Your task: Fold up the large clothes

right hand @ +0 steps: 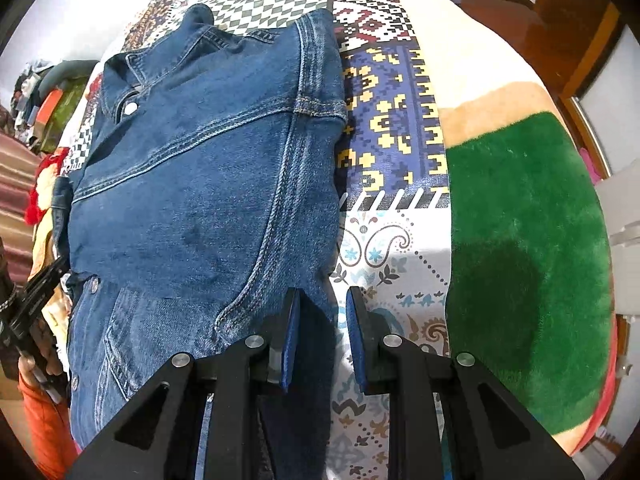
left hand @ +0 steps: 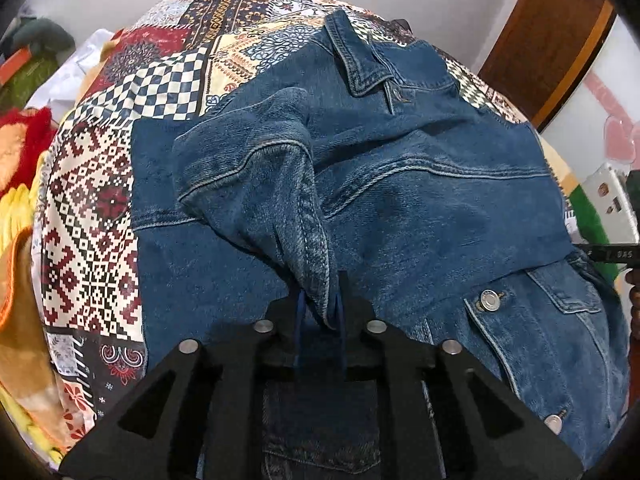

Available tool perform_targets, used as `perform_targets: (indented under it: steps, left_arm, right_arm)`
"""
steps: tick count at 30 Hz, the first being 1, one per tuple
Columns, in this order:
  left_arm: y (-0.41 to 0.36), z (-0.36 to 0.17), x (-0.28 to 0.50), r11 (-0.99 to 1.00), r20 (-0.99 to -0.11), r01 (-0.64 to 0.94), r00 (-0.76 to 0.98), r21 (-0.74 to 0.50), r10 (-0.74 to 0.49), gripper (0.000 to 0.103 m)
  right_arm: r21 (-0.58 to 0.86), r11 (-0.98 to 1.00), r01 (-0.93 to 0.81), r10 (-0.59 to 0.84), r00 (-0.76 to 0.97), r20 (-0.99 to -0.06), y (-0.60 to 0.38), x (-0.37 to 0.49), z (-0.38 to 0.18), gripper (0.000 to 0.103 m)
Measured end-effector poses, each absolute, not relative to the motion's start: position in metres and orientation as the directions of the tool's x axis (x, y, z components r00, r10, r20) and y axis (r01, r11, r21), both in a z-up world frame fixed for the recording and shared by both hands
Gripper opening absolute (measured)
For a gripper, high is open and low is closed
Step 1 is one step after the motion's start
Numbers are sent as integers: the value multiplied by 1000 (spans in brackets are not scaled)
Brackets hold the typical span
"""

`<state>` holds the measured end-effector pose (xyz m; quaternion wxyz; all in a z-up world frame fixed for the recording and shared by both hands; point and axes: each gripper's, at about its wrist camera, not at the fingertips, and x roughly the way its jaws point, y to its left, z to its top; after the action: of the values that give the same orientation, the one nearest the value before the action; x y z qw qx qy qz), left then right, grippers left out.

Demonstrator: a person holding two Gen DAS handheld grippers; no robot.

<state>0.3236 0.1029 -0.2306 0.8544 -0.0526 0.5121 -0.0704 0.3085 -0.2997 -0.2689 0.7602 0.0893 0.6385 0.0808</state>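
A blue denim jacket (left hand: 420,184) lies spread on a patchwork bedsheet (left hand: 92,208), collar towards the far end. In the left wrist view my left gripper (left hand: 320,316) is shut on a sleeve (left hand: 272,200), which is drawn over the jacket's body into a narrow bunch between the pads. In the right wrist view the jacket (right hand: 192,184) runs away from my right gripper (right hand: 323,320). Its jaws stand apart at the jacket's right side edge. Denim lies beside the left pad and sheet (right hand: 384,256) shows beside the right pad. A black tip of the right gripper (left hand: 600,255) shows at the left wrist view's right edge.
A green and tan fleece blanket (right hand: 520,240) lies to the right of the sheet. Piled red, yellow and orange cloth (left hand: 20,184) lines the bed's left side. A wooden frame (left hand: 548,36) stands at the far right. A hand (right hand: 36,360) holds the left gripper at the jacket's left.
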Motion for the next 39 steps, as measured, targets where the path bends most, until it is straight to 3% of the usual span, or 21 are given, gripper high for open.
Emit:
perform_targets:
  steps: [1,4,11,21,30,34,37,39]
  left_arm:
    - [106,-230,324,986,-871,53,465,-155,-162,37]
    - [120,-227,320,989,-865,16,483,-147,-137,63]
    - [151,-229,303,984,-865,-42,485,-174,-132,72]
    - [175,-249,283,959,-866,-98,462,-264,-191,72]
    - [209,-247,308,856,-795,-185,503,-482,-339,72]
    - [207,-261,322,874,-837,-230,464,-429,-289,42]
    - [190,-243,324,935,-845,-180,503,-307,-181,29]
    - [176,-222,323,972,-827,-129,554,-198,-95,28]
  right_arm:
    - [233,972,-10,231,168,-958,-299,310,-269,19]
    - [215,976,-10,214,165,-963,-296,312,-265,19]
    - [241,970,-1,236,206,-950,-286,328,-248,19]
    - [190,981,-39,194,185,-963,-269,334,-264,19]
    - [236,972,-13,234,194,-953,-278,336,-255,19]
    - [236,971,-26,236,218,-947,-283,331,-245,19]
    - [219,975,-43,223,245,-944,-282,334,-235,19]
    - [202,978,-61,210,260,-942,-276,340,-230,19]
